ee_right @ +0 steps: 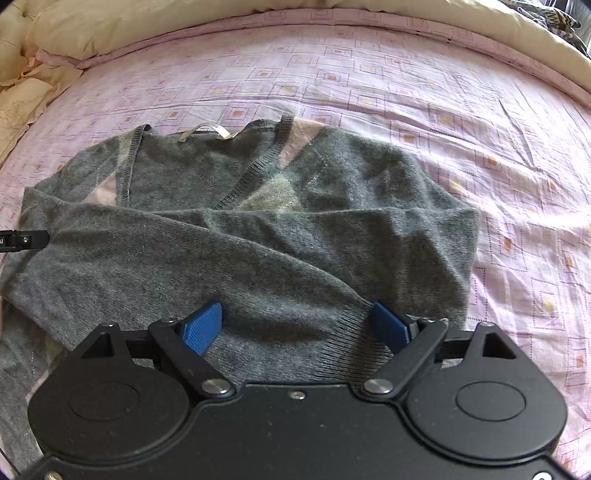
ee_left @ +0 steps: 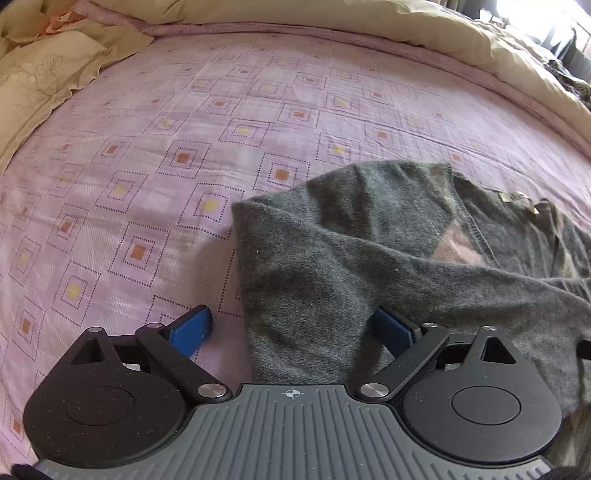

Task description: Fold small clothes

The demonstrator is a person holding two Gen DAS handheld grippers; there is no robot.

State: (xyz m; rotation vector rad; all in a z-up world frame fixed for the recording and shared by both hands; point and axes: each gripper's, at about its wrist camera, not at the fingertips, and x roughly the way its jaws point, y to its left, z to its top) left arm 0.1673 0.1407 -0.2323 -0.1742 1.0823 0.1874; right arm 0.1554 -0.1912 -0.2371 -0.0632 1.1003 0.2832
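Bed w/ a pink-lilac sheet point(ee_left: 155, 155) printed in dotted squares w/ orange and yellow centres; a beige duvet point(ee_left: 332, 14) is bunched along the far edge and a cream pillow point(ee_left: 40, 77) sits at the far left corner. I'm working over the near part of the sheet.

Grey sweater point(ee_right: 236, 236) lies flat on the sheet, neck end pointing away from me. V-neck w/ ribbed edge, pale pink patches either side of it, and a small label point(ee_right: 208, 130) at the back of the collar. Both sleeves are folded in across the chest, one lying over the other.

My left gripper point(ee_left: 291, 325) is spread wide, blue pads point(ee_left: 192, 328) well apart, nothing pinched. Its left pad is over bare sheet; the right pad is at the sweater's left edge, fabric running between the two.

My right gripper point(ee_right: 295, 325) is also spread wide, pads point(ee_right: 203, 325) not clamping anything, low over the folded sleeve near the ribbed cuff. Can't tell if the pads touch the knit.

In the right wrist view a black bit of the left gripper pokes in at the left edge, beside the sweater's side.
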